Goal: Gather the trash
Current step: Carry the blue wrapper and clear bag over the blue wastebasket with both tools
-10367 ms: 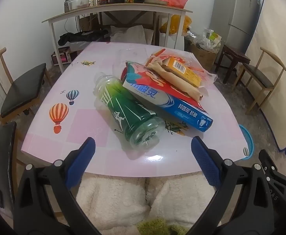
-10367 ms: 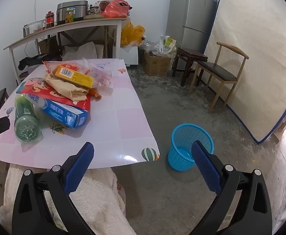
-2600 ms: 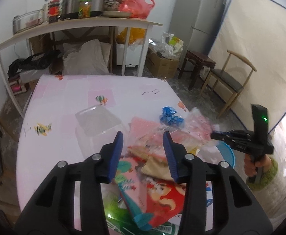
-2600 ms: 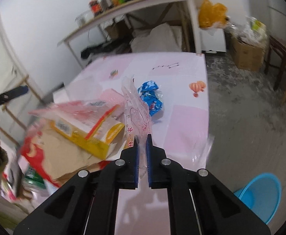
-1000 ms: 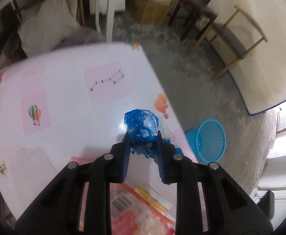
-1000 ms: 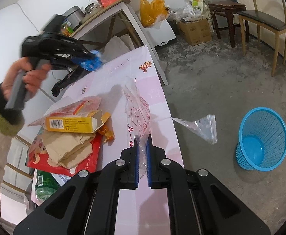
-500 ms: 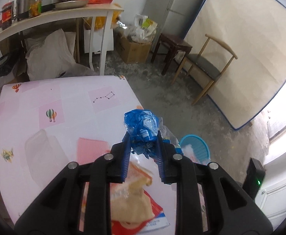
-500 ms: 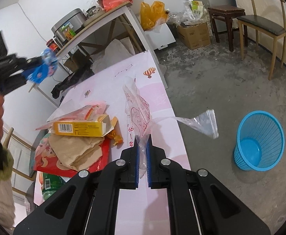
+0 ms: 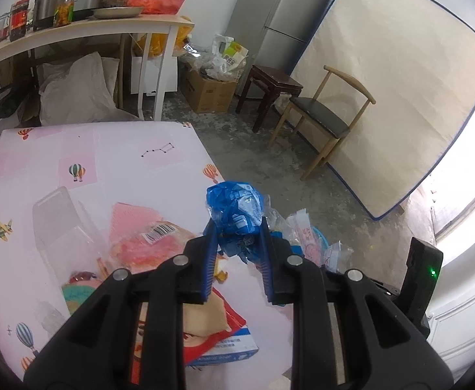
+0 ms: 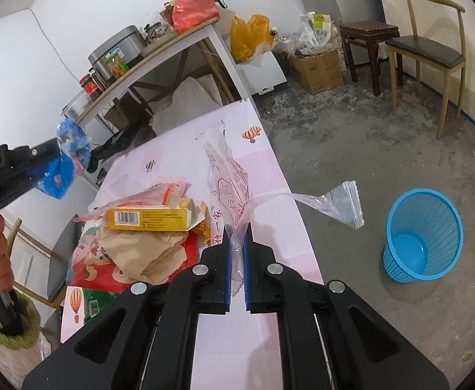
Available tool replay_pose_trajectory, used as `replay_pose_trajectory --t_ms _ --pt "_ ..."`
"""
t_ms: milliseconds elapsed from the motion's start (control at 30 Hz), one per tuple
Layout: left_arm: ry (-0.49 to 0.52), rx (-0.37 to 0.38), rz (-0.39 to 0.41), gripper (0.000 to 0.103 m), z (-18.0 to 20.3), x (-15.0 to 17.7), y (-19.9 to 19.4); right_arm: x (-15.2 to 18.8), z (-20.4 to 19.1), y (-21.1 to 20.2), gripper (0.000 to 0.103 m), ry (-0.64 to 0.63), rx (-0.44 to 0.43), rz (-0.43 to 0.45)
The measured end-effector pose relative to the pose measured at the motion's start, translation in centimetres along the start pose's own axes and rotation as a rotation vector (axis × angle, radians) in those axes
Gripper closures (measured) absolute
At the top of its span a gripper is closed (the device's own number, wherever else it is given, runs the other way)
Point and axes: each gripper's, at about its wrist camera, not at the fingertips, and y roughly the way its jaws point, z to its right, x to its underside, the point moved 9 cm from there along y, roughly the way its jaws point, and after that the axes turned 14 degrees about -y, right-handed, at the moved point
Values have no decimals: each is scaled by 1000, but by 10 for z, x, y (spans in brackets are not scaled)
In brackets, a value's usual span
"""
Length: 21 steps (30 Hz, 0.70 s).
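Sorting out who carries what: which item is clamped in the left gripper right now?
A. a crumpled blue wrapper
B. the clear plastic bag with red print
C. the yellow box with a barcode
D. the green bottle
A: the left gripper has its blue pads pressed on the crumpled blue wrapper, while the right gripper pinches the clear plastic bag.

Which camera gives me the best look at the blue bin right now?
The right wrist view: the blue bin stands whole and unobstructed on the floor beside the table. In the left wrist view only a sliver of its rim shows behind the left gripper and its blue wrapper.
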Motion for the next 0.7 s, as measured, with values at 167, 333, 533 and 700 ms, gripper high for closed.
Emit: replay_pose_trajectory --t_ms 167,333,533,700 --pt "-7 -6 2 81 -2 7 2 0 -3 -6 97 -3 4 2" --pt "-13 -24 0 81 -4 9 7 5 -3 -10 97 1 3 -4" --pt "-7 -43 8 81 -2 12 12 9 1 -15 97 13 10 0" --pt "2 -52 11 81 1 14 15 8 10 -18 97 33 23 6"
